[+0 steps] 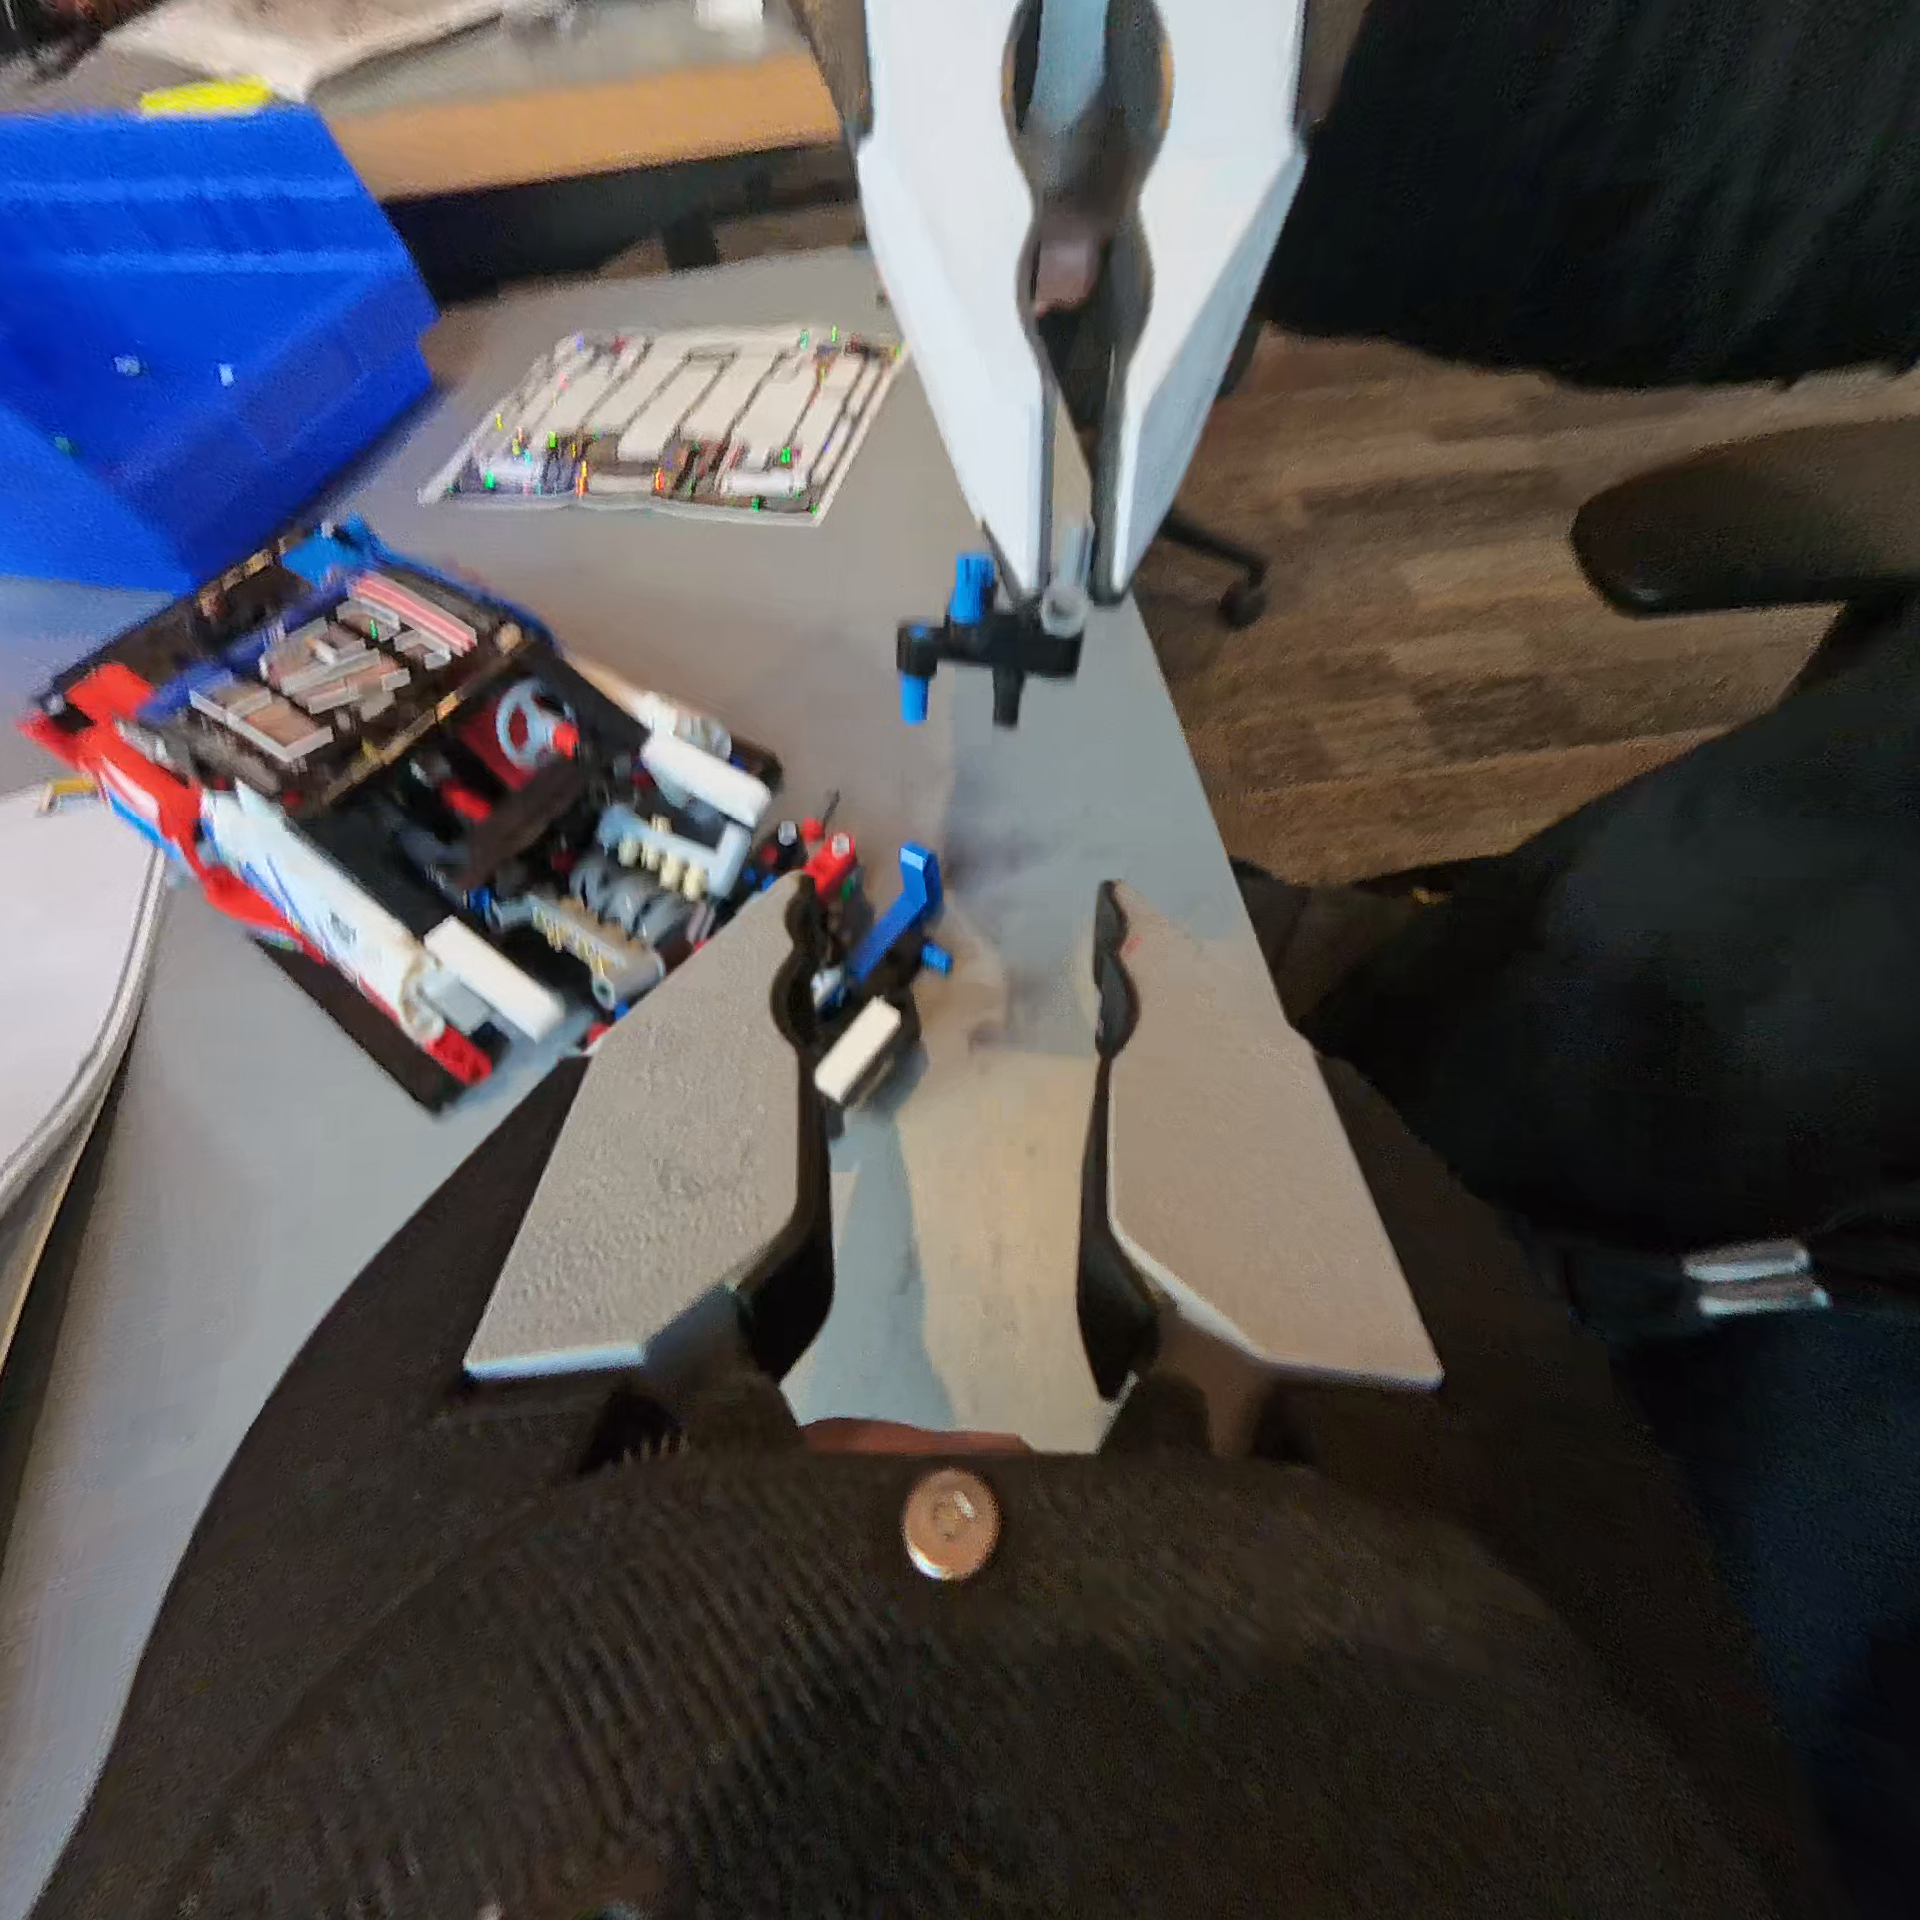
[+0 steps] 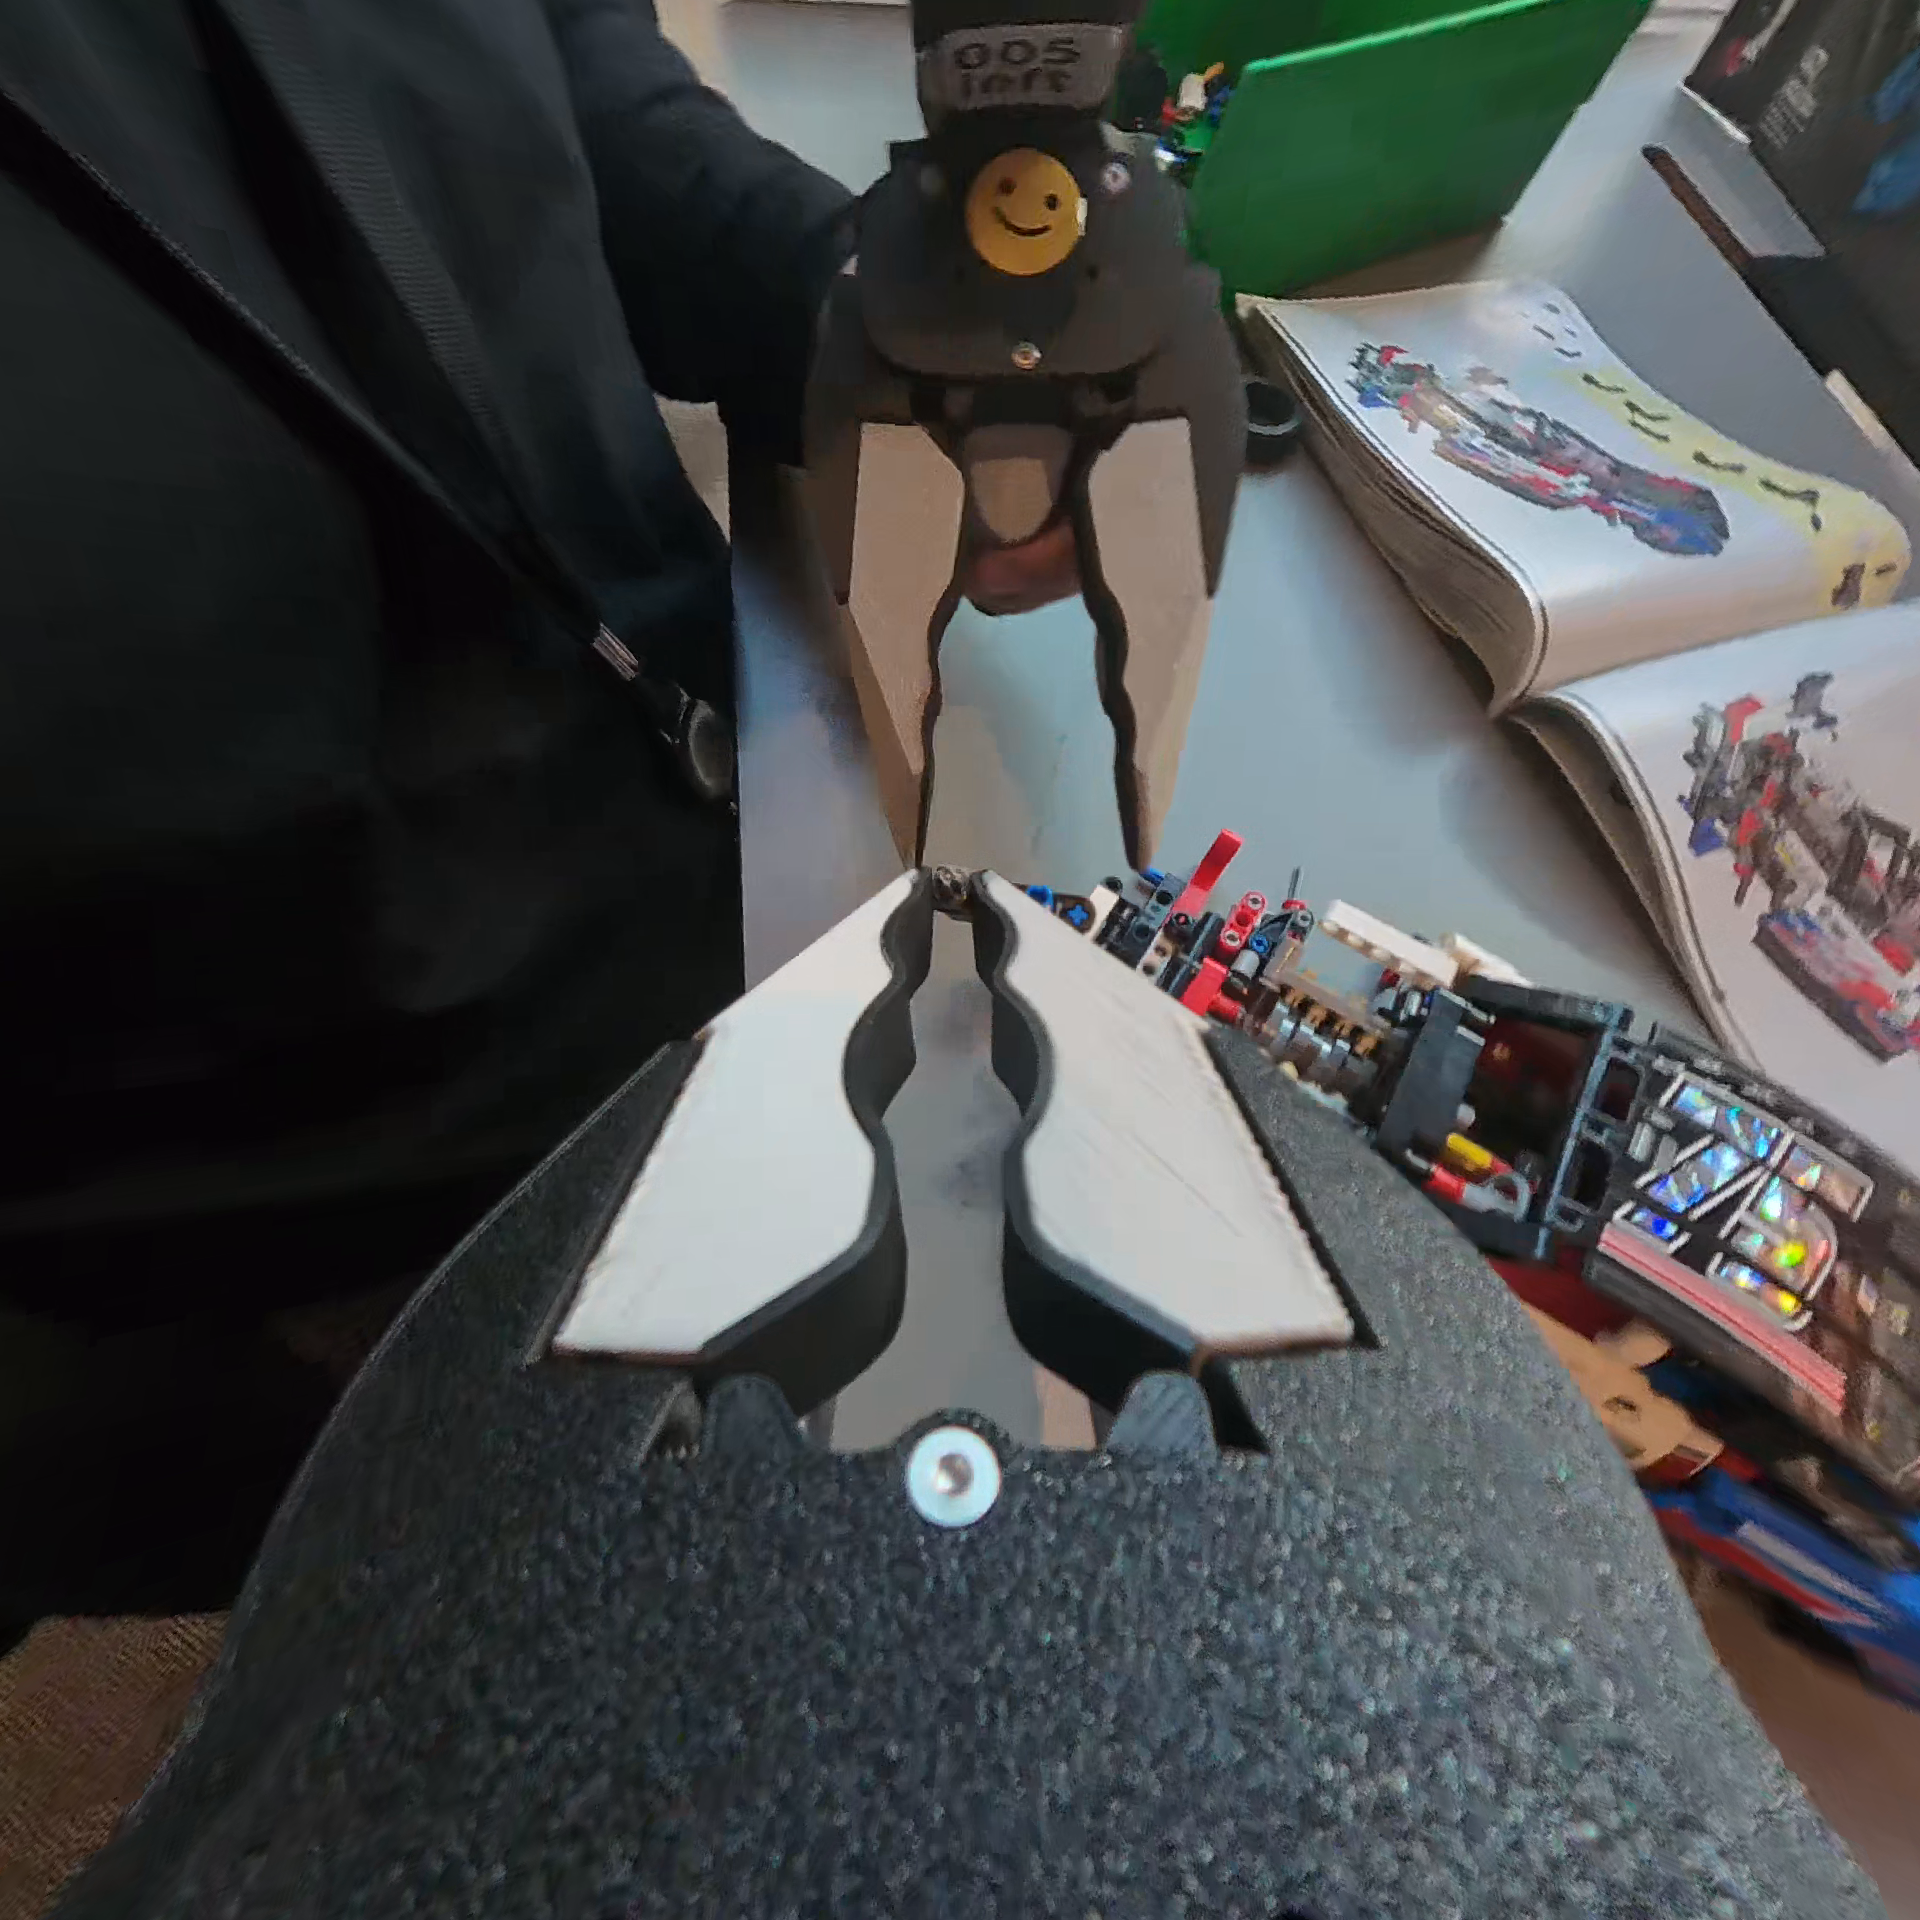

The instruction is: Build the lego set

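Lego car [image 1: 395,810] approx half built on desk [image 1: 665,582]. R tongs [image 1: 1060,608] grip black-blue pin sub-assy [image 1: 982,639], not yet attached; L tongs [image 1: 951,904] open, empty.

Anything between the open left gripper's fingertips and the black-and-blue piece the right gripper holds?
Left wrist view: only bare grey table between left gripper and black-and-blue piece in right gripper.

The glossy plastic lego model [image 1: 395,810] is lying on the smooth matt grey desk [image 1: 727,623]; the right tool [image 2: 951,883] is showing a rough, grainy black housing.
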Action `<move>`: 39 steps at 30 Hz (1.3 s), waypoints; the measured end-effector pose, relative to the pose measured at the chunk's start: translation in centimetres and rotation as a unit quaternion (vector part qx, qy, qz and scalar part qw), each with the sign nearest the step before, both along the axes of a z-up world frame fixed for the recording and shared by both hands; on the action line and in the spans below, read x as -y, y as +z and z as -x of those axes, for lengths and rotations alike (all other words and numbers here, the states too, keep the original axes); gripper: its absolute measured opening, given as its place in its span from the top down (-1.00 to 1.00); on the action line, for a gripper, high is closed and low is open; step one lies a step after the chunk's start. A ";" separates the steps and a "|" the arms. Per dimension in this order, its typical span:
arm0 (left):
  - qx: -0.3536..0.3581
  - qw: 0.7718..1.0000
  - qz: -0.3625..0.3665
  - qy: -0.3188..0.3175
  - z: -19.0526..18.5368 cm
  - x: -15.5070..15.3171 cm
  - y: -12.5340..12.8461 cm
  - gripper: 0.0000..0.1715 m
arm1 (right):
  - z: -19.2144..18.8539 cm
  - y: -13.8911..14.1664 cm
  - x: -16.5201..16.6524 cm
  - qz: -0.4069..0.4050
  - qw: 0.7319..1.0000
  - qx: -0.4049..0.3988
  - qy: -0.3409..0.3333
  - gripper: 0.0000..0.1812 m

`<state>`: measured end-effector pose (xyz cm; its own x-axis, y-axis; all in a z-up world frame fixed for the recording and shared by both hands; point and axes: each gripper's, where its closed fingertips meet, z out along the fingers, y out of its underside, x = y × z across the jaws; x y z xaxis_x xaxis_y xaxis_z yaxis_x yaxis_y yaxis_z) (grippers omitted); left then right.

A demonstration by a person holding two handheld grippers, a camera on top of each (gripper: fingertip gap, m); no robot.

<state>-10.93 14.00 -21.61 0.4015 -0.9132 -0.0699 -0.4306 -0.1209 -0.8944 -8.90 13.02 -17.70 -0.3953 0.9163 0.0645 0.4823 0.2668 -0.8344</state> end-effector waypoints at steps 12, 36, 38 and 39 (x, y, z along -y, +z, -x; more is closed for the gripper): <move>-0.011 0.998 -0.059 -0.011 -1.9 -1.1 -0.1 0.70 | 0.6 -0.3 0.6 -0.052 0.996 0.023 0.074 0.93; -0.069 0.996 -0.053 -0.013 -0.3 0.3 -1.9 1.00 | 1.4 -1.8 1.9 -0.100 0.975 0.115 0.160 0.93; -0.066 0.996 -0.061 0.021 0.2 -0.4 -1.9 1.00 | 2.0 -1.7 1.2 -0.102 0.978 0.118 0.136 0.93; -0.059 0.995 -0.067 0.037 0.5 -0.8 -1.8 1.00 | 2.2 -1.6 0.8 -0.099 0.980 0.119 0.122 0.93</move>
<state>-11.45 14.76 -23.37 0.4487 -0.8608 -0.2401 -0.5274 -0.0381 -0.8488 -11.15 12.20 -19.33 -0.6264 0.7717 0.1100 0.5593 0.5433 -0.6261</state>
